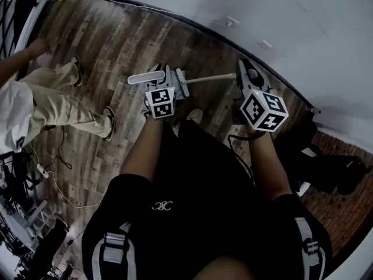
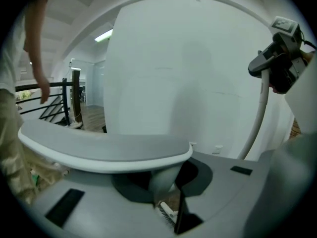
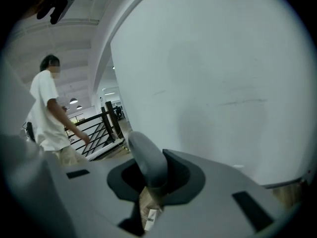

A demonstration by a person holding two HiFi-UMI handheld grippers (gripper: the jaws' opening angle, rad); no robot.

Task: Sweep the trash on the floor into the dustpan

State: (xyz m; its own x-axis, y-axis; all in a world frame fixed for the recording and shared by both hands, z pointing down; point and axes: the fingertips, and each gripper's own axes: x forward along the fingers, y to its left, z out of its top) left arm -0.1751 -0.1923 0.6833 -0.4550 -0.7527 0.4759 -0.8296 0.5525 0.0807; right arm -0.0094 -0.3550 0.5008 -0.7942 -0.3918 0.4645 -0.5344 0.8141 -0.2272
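My left gripper (image 1: 168, 79) (image 2: 166, 185) is shut on the grey stem of a flat grey-and-white crossbar (image 2: 104, 148), which shows as a white bar (image 1: 145, 77) above the floor. My right gripper (image 1: 247, 76) (image 3: 148, 185) is shut on a rounded grey handle end (image 3: 147, 163). A thin white pole (image 1: 210, 79) (image 2: 260, 113) runs from the right gripper (image 2: 280, 58) toward the left one. Both tools' lower ends are hidden, so I cannot tell broom from dustpan. No trash is in view.
The floor (image 1: 116, 45) is brown wood planks, and a white wall (image 1: 280, 16) rises close ahead. Another person (image 1: 52, 107) in beige trousers stands at the left. A dark railing (image 3: 96, 128) is beyond. Cables (image 1: 52, 168) lie lower left, a black bag (image 1: 332, 171) at right.
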